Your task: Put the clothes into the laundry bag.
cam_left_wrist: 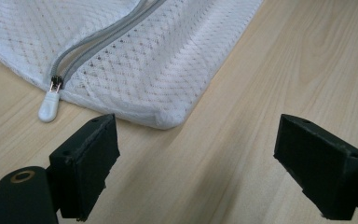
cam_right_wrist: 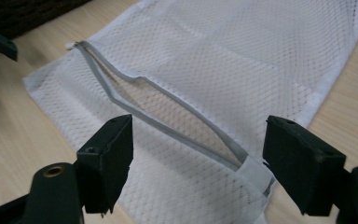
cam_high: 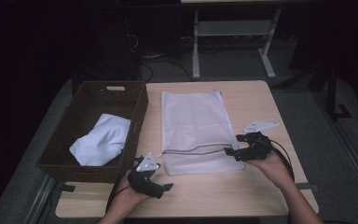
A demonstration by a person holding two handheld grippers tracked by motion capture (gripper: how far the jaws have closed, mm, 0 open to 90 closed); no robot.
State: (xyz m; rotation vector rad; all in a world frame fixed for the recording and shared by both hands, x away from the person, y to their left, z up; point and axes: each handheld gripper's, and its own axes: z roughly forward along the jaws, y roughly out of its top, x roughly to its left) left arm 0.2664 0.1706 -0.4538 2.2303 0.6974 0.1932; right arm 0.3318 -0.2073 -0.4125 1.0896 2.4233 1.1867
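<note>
step: opening mesh bag [cam_high: 193,128] | left tool [cam_left_wrist: 196,163] gaping, nearing zipper pull [cam_left_wrist: 49,106] | right tool [cam_right_wrist: 198,163] gaping, bracing zipper end | advice: pinch pull squarely

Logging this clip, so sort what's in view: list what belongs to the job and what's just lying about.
In the job: mesh laundry bag with its zip open, zip pull, left gripper, right gripper.

Lying about: wicker basket, white bundle inside it, table.
</note>
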